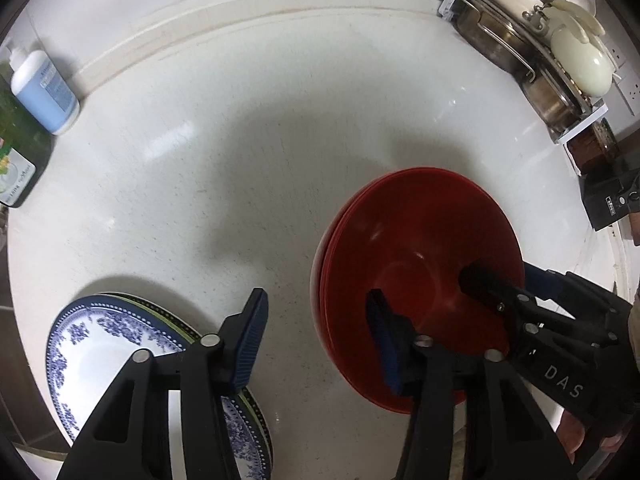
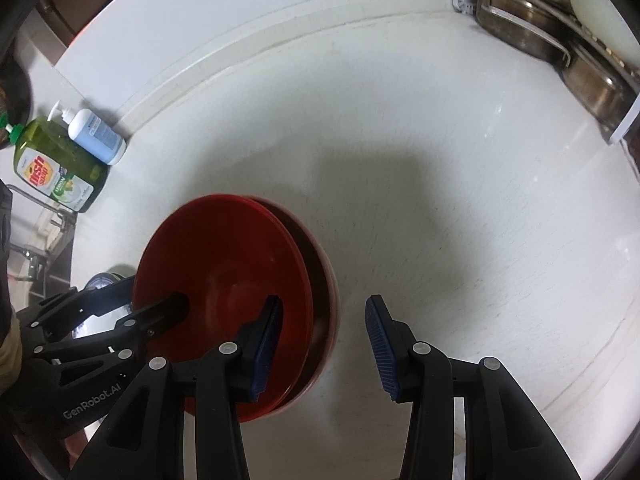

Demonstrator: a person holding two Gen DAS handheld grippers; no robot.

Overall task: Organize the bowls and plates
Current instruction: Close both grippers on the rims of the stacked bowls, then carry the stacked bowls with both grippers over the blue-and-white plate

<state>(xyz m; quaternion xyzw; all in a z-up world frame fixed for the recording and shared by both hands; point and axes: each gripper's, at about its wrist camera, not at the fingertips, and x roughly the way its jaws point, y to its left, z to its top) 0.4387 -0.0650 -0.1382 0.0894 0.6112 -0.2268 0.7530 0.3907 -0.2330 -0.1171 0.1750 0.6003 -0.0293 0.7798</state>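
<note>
Stacked red bowls (image 1: 420,240) (image 2: 224,260) sit on the white counter (image 1: 240,160), the top one slightly offset from the one under it. My left gripper (image 1: 316,294) straddles their left rim, one pad inside the bowl and one outside over the counter, with a gap on both sides. My right gripper (image 2: 323,300) straddles the opposite rim the same way, and bare counter shows between its outer pad and the bowl. Each gripper also appears in the other's view: the right gripper (image 1: 504,276) and the left gripper (image 2: 150,292). A stack of blue-and-white plates (image 1: 80,344) lies at the near left.
A pale blue pump bottle (image 1: 44,88) and a green dish-soap bottle (image 2: 56,164) stand at the left by the backsplash. A rack of steel pans and cream lids (image 1: 540,48) fills the far right corner, with a black box (image 1: 608,200) beside it. A sink tap (image 2: 32,256) is at the left.
</note>
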